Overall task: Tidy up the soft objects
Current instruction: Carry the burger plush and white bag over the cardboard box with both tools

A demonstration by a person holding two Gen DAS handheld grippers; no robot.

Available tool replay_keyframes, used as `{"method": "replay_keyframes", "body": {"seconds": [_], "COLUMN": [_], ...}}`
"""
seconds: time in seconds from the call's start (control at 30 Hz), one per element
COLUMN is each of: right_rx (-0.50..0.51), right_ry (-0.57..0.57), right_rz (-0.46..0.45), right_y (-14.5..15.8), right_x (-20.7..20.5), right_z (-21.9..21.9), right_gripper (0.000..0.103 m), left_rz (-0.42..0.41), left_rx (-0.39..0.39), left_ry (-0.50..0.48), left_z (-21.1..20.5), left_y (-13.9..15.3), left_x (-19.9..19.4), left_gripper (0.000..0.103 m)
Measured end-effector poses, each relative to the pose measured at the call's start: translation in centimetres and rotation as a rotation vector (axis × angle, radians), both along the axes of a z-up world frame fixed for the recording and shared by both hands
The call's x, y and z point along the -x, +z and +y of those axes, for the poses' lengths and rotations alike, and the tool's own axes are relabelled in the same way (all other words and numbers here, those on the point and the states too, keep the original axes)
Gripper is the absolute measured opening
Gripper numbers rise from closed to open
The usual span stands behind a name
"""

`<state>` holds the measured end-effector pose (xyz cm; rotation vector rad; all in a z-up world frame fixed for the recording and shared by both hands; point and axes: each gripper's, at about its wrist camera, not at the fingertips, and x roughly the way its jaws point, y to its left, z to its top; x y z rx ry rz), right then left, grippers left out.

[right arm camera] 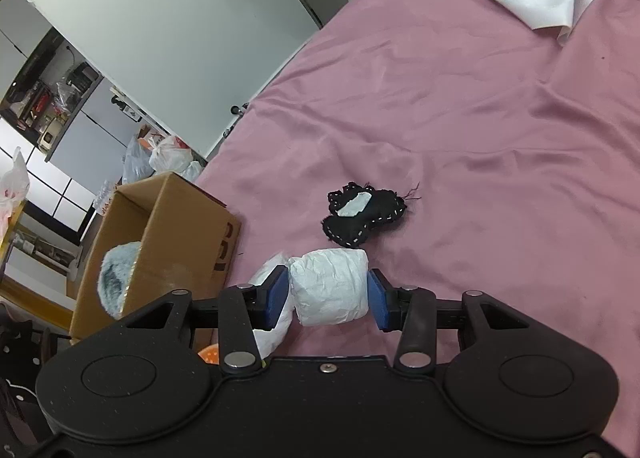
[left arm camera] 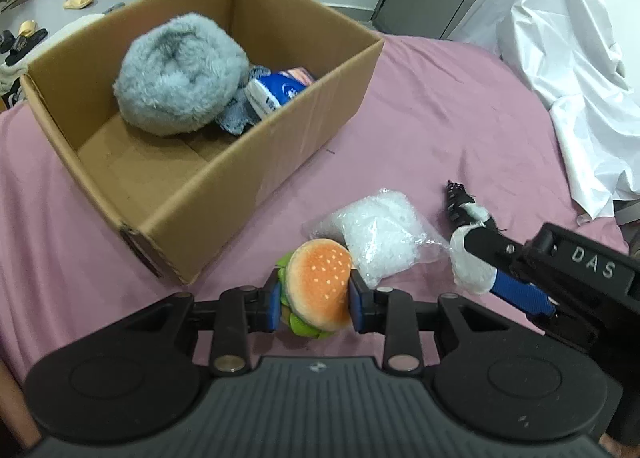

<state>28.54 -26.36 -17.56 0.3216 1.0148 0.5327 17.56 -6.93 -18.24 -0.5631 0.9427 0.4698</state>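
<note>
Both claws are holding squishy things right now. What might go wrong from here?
The burger plush is pinched only at its edges by the left gripper, so it may squirt out. The white bundle in the right gripper could snag the clear plastic bag lying close beside it.

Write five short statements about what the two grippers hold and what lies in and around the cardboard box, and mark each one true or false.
1. The left gripper is shut on the plush hamburger. True.
2. The right gripper is open and holds nothing. False: its pads press both sides of the white paper bundle.
3. The grey fluffy cushion lies inside the cardboard box. True.
4. The black stitched fabric piece is in the box. False: it lies on the pink bedsheet, beyond the right gripper.
5. The clear bag of white filling rests on the sheet outside the box. True.
</note>
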Motion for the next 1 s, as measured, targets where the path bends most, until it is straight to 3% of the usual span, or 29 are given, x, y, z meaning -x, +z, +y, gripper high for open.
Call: {"method": "replay_keyframes", "body": {"seconds": [0.63, 1.0], "right_rx": [-0.004, -0.034], "right_ry": [-0.020, 0.003], "right_rz": [-0.091, -0.194], "right_y": [4.3, 7.7], "right_x": [4.4, 6.2], "right_z": [-1.2, -1.2], "right_gripper": [0.042, 0.042], "left_rz": [-0.086, -0.155], "left_rx": [-0.040, -0.083], "left_ry": [-0.028, -0.061], "left_z": [1.0, 2.5], "left_y": [4.9, 8.8], "left_x": [3.2, 4.5], "left_gripper": [0.031, 0.031]}}
